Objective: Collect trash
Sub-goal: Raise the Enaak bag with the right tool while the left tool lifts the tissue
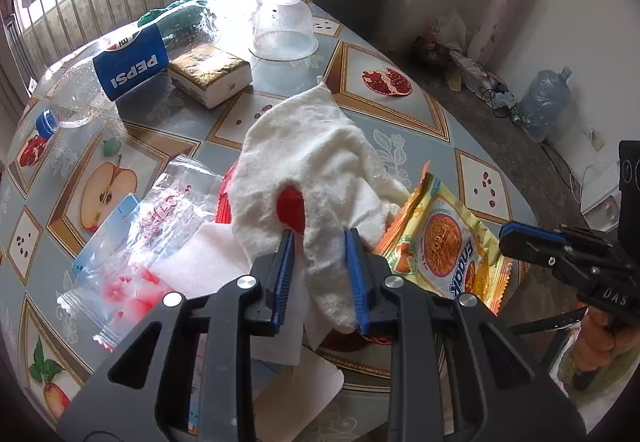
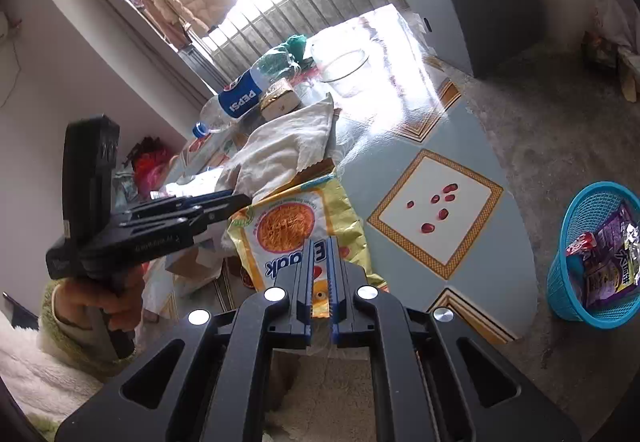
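The right tongs [image 2: 319, 242], angled down, are clamped on the near edge of the yellow foil snack wrapper [image 2: 296, 226] on the patterned surface [image 2: 400, 146]. Beside it, the left tongs [image 1: 320, 238], angled steeply down, pinch the white crumpled cloth [image 1: 316, 162].

Black hand-held gripper [image 1: 318, 236] with blue ribbed pads, silver screws; fuzzy green sleeve [image 2: 60, 326]

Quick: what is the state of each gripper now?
Left gripper: closed on the white cloth.
Right gripper: closed on the yellow snack packet.
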{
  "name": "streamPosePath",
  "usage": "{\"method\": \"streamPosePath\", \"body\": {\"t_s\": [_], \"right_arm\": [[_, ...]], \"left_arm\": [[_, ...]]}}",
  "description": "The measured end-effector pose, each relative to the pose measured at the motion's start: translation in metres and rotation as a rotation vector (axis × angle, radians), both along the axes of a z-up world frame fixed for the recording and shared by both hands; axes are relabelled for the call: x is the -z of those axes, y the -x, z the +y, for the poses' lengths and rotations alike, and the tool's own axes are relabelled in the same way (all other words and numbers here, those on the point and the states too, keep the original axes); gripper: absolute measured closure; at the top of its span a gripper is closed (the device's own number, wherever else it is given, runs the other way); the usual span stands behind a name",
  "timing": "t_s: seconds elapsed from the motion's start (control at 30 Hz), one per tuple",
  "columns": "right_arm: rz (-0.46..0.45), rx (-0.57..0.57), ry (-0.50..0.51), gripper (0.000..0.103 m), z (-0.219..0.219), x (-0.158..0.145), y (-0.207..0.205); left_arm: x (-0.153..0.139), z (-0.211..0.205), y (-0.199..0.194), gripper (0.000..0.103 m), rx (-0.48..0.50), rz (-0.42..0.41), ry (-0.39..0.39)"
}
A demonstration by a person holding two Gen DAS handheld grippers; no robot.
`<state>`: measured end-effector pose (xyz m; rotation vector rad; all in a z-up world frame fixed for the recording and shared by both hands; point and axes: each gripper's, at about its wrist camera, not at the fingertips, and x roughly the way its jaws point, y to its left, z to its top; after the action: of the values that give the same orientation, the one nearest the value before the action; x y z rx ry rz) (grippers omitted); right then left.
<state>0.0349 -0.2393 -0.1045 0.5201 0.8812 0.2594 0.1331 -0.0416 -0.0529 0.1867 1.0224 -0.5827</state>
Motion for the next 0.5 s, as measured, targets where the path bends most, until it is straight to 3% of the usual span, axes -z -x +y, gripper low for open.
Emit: {"method": "streamPosePath", "body": {"t_s": [0.07, 0.1, 0.2, 0.3, 0.5], "right_arm": [[0.025, 0.02, -0.027, 0.065, -0.008, 0.004, -0.007], [0.035, 0.023, -0.023, 0.064, -0.009, 0.007, -0.01], [0.083, 0.004, 0.052, 0.062, -0.001, 0.013, -0.019], [0.076, -0.033, 0.157, 0.062, 0.016, 0.01, -0.019], [0.065, -0.073, 0.524, 0.075, 0.063, 0.008, -0.014]], "left_arm": [[0.001, -0.002, 0.0, 0.085, -0.002, 0.001, -0.003], [0.001, -0.002, 0.0, 0.088, -0.004, 0.003, -0.002], [0.0, -0.001, -0.001, 0.094, -0.01, 0.003, 0.011], [-0.001, 0.0, 0.0, 0.1, -0.006, -0.006, 0.017], [-0.002, 0.001, 0.003, 0.101, 0.002, -0.025, 0.033]]}}
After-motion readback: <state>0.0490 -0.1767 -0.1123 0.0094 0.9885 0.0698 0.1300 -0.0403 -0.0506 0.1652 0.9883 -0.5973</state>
